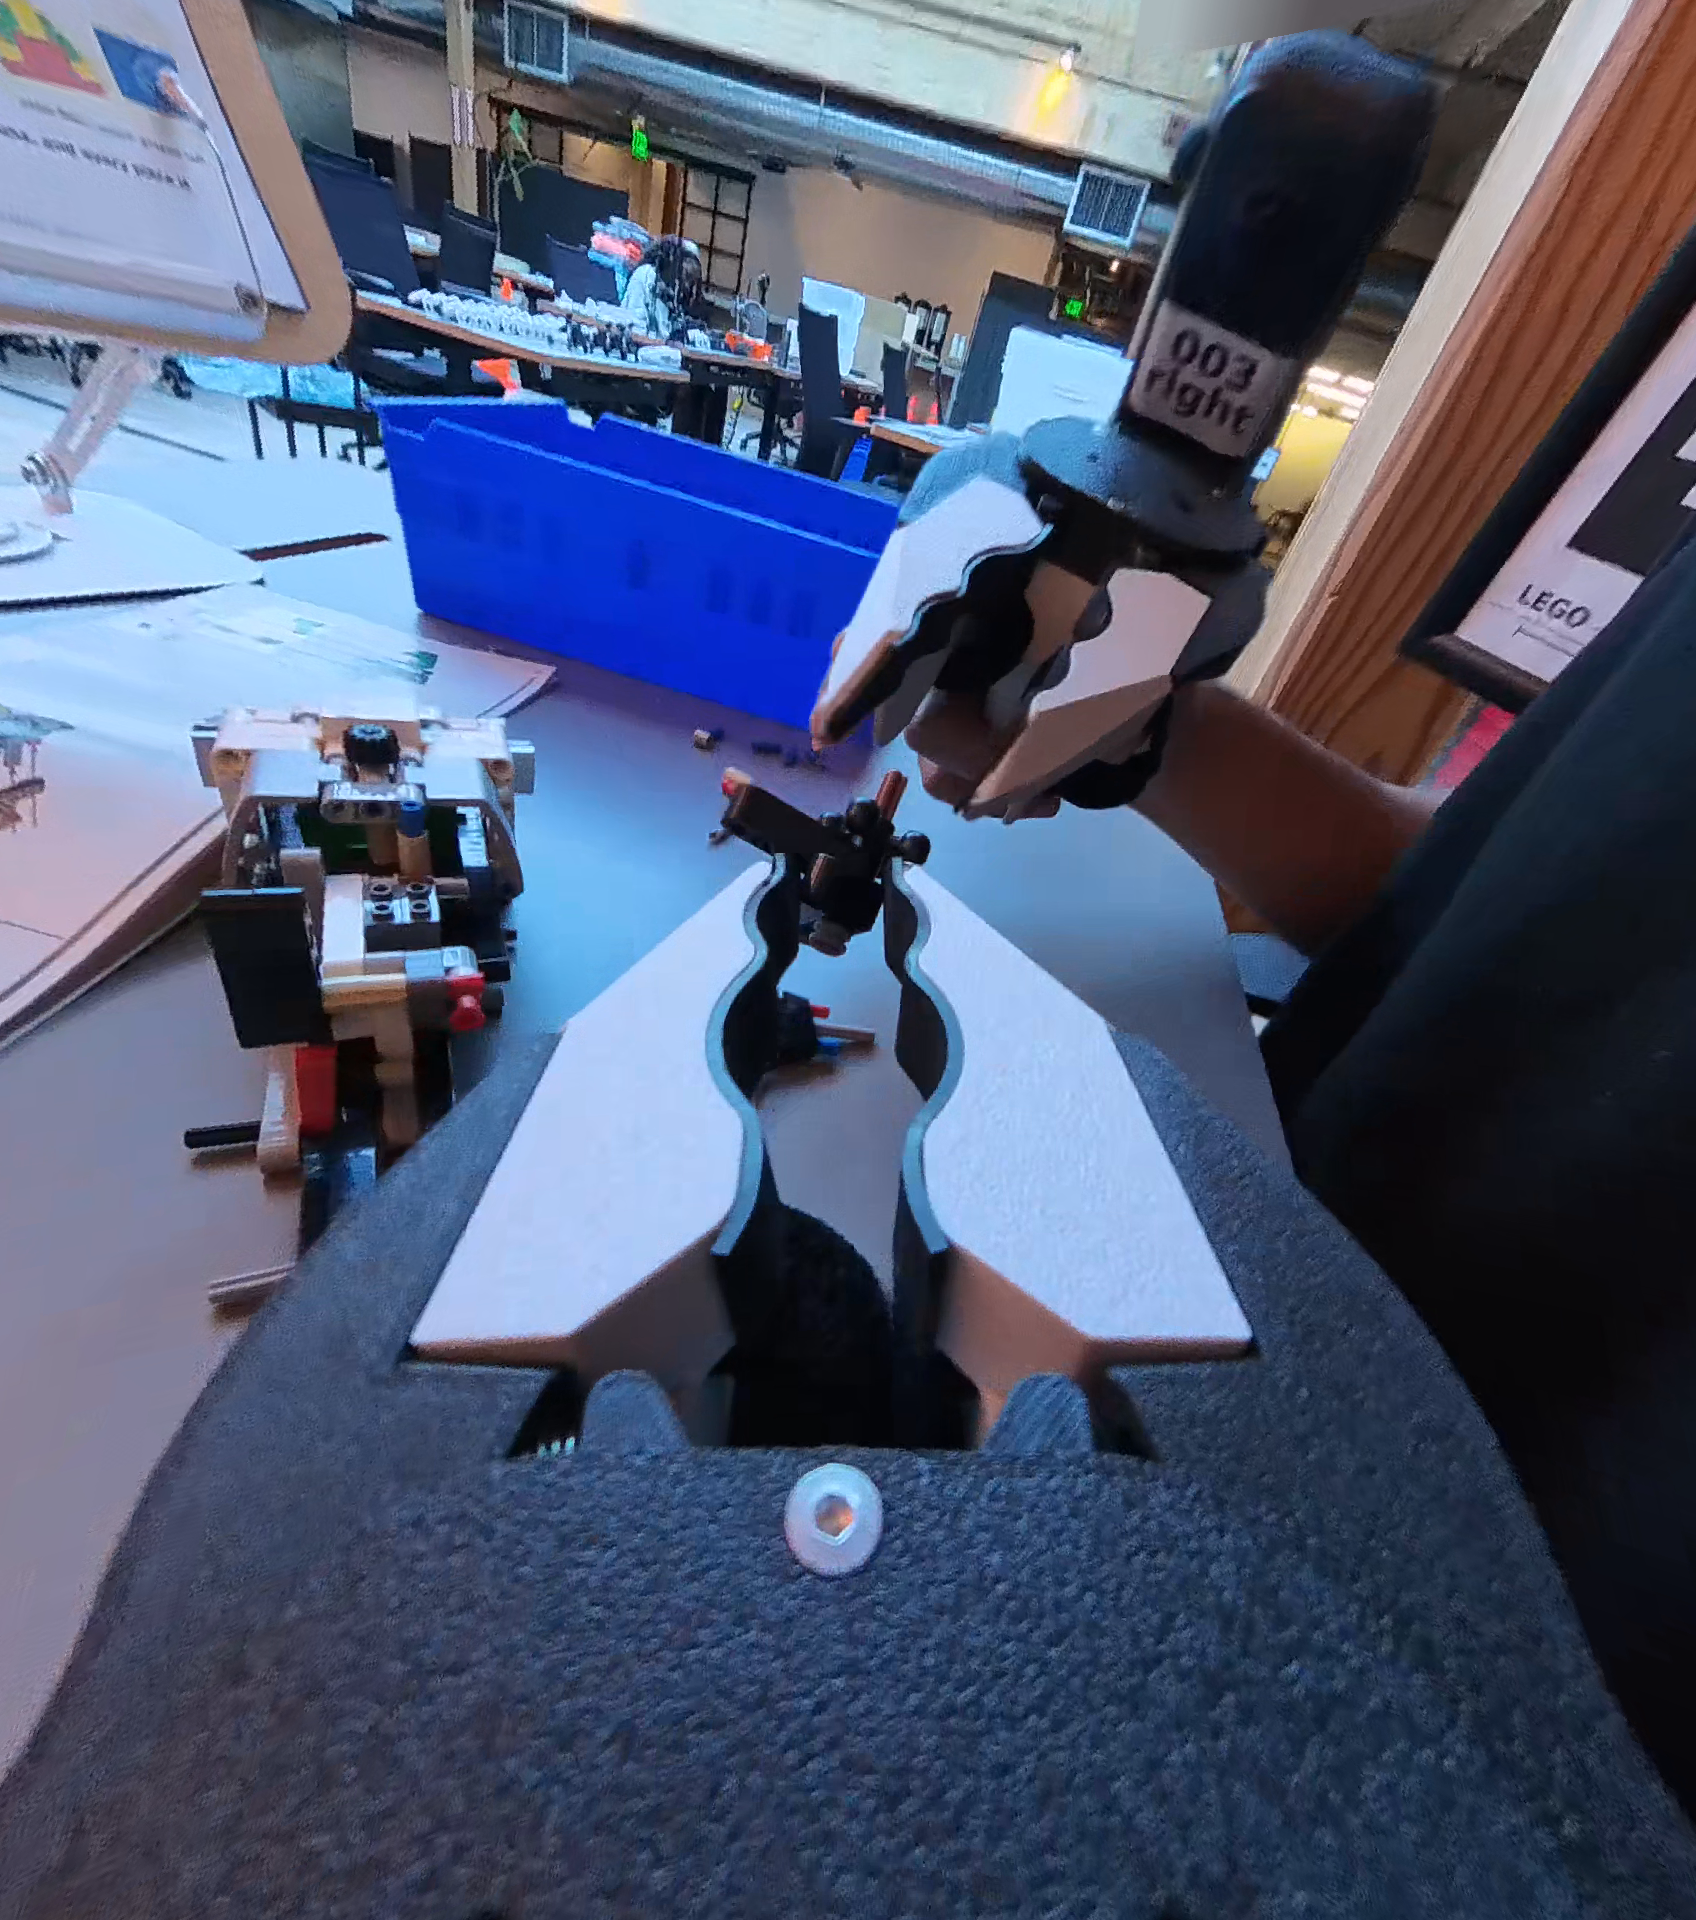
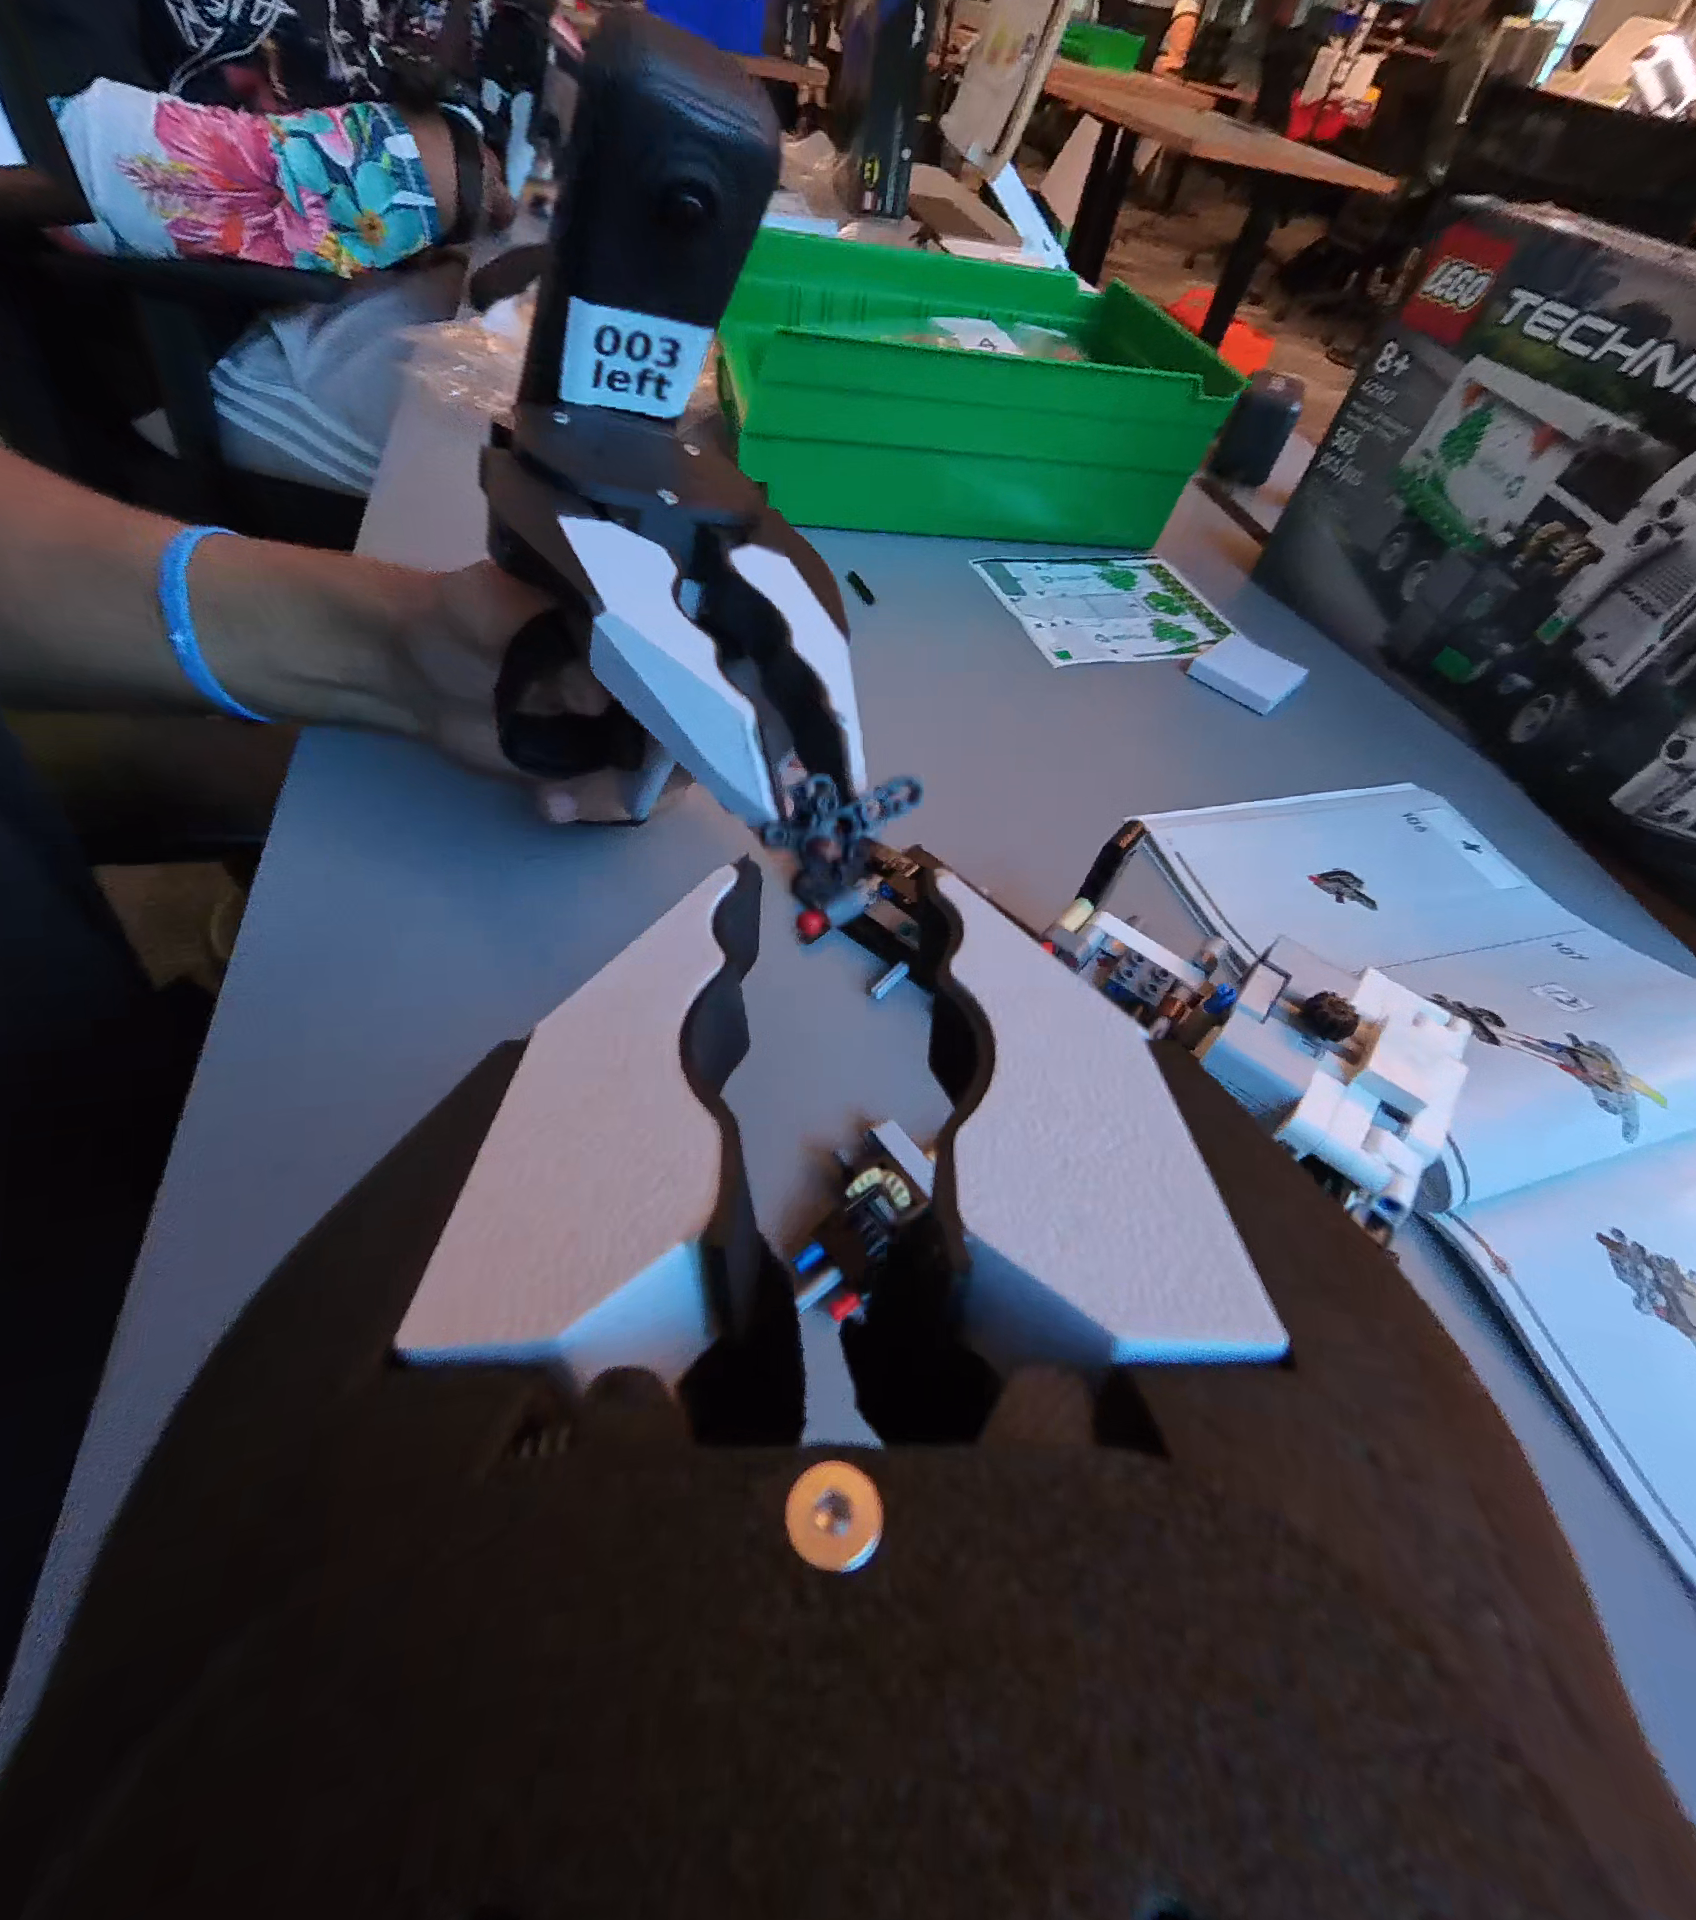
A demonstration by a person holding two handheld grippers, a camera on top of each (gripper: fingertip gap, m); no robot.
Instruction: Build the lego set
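I am looking across a grey surface (image 2: 428, 935) from both wrists. The biggest thing sitting on it is the printed set box (image 2: 1550, 540), standing along the far right edge in the right wrist view. A green bin (image 2: 969, 416) is resting at the far end there, and a blue bin (image 1: 636, 571) is standing beyond my left tongs in the left wrist view. An open instruction booklet (image 2: 1602, 1122) is lying to the right, and the partly built white-and-black truck model (image 1: 366, 914) is sitting against its near page, well apart from both tongs.

My left tongs (image 1: 828, 883) are clenching a small dark sub-assembly (image 1: 839, 857) at the very tips, holding it up off the surface; its pins and arms are sticking out above the fingers. In the right wrist view the same piece is showing as a grey cluster of linked parts (image 2: 839, 831).

My right tongs (image 2: 839, 883) are standing released, fingers spread, with nothing between them, their tips just beside the held piece. From the left wrist view they (image 1: 891, 758) are pointing down toward it from above right.

A second small black piece (image 2: 870, 1216) with red and blue pins is lying on the surface under the right tongs. A few tiny loose parts (image 1: 771, 748) are scattered in front of the blue bin.
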